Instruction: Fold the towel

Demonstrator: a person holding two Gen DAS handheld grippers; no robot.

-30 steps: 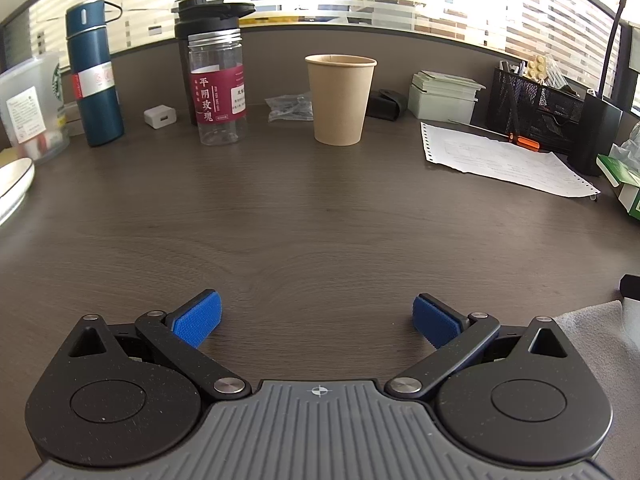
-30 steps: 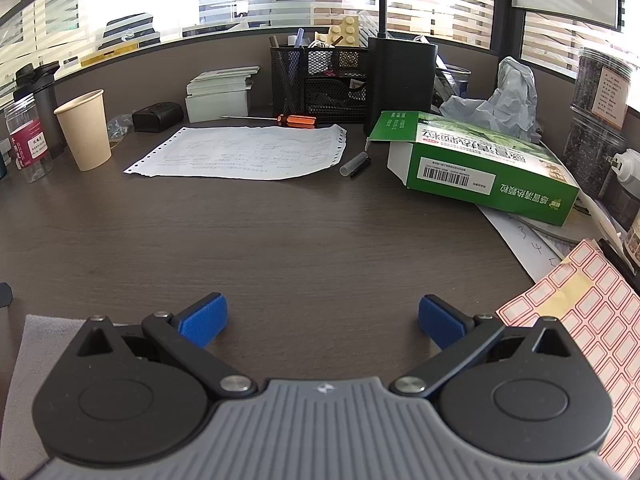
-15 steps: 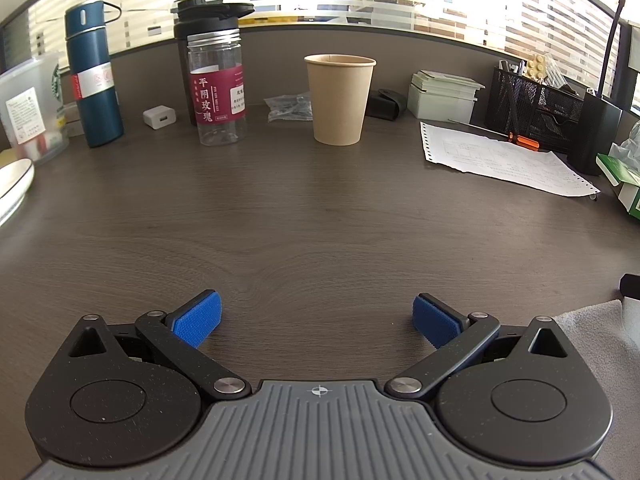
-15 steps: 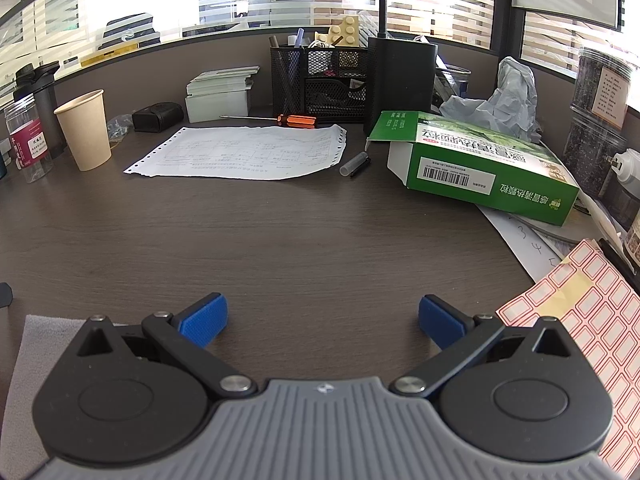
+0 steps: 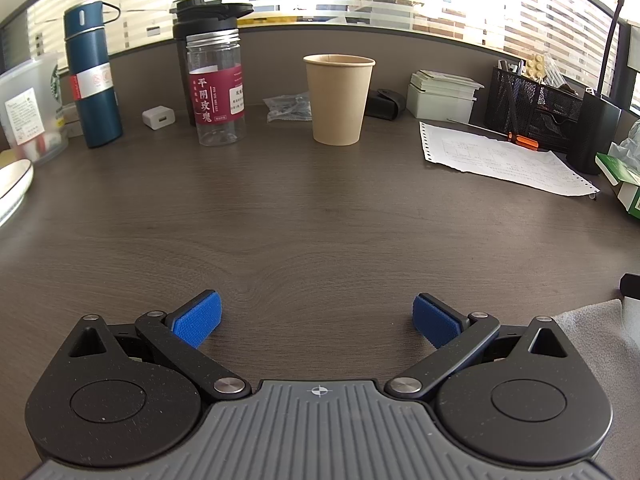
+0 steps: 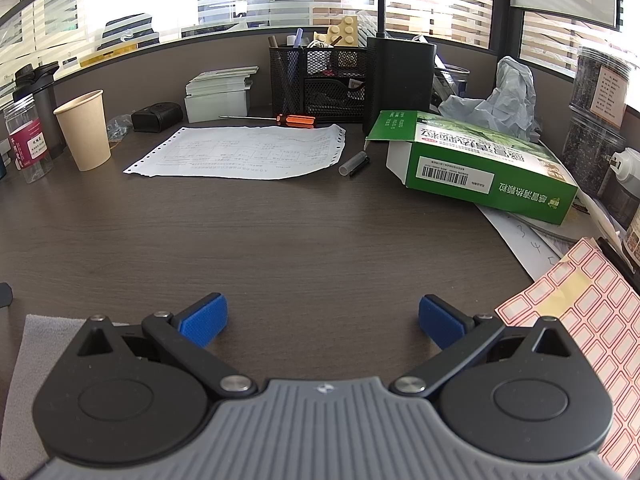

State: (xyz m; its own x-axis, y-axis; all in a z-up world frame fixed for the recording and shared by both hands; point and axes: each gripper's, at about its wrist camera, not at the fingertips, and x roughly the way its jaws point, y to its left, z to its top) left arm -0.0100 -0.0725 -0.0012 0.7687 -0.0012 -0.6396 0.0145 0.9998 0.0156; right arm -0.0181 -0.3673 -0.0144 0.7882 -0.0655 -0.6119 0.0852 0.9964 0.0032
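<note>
A grey towel lies flat on the dark wood desk between the two grippers. Its edge shows at the lower right of the left wrist view [image 5: 600, 344] and at the lower left of the right wrist view [image 6: 36, 356]. My left gripper [image 5: 316, 318] is open and empty, low over bare desk to the left of the towel. My right gripper [image 6: 322, 320] is open and empty, low over bare desk to the right of the towel. Most of the towel is hidden behind the gripper bodies.
At the back stand a paper cup [image 5: 339, 100], a clear jar with a red label [image 5: 216, 88], a blue flask [image 5: 93, 76] and a mesh organiser [image 6: 320, 80]. A printed sheet [image 6: 244, 152], a green box [image 6: 480, 164] and a sticker sheet [image 6: 580, 320] lie to the right.
</note>
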